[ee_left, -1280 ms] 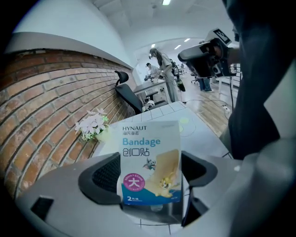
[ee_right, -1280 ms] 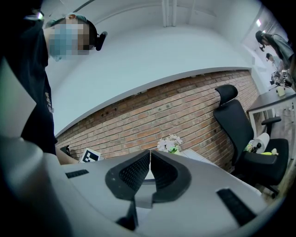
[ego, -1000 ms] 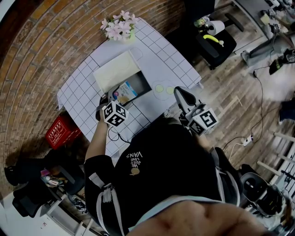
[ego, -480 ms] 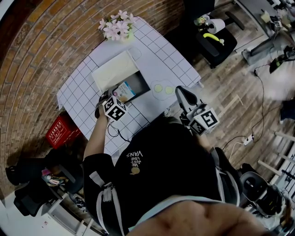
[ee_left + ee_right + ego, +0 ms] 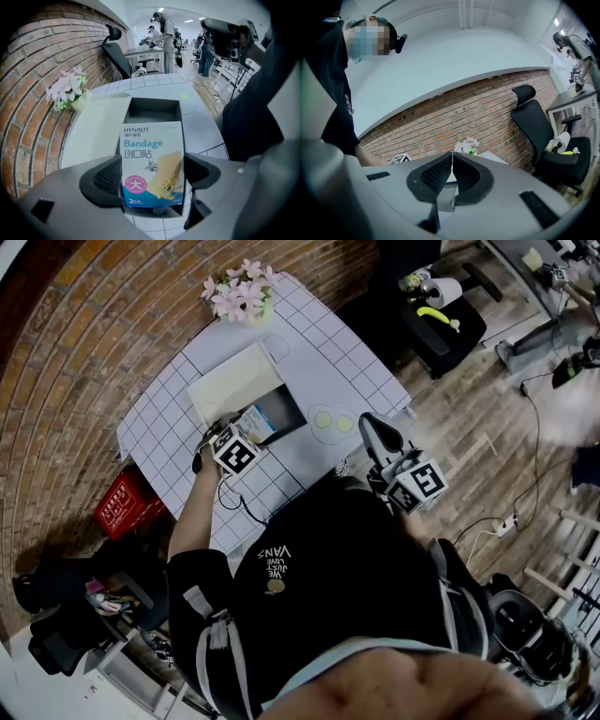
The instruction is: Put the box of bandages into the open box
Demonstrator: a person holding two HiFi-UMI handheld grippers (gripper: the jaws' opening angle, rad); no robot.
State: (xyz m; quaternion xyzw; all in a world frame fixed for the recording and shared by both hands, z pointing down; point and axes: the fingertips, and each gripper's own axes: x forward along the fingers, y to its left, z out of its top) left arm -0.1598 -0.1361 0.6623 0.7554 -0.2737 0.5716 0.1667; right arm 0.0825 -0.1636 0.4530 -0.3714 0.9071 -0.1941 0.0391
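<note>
The head view looks steeply down from above the person's shoulders and takes in the whole table (image 5: 319,352). The left gripper view sits low over the table's near side, close behind the bandage box (image 5: 152,164), and faces far across the open box (image 5: 154,104). The right gripper view, by the table's near right edge, faces the brick wall (image 5: 464,112). All three views share the flowers (image 5: 239,292) and that wall.

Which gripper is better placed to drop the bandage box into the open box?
Left. The left gripper holds the bandage box, with the open box straight ahead; the right gripper is shut, empty and farther from it.
</note>
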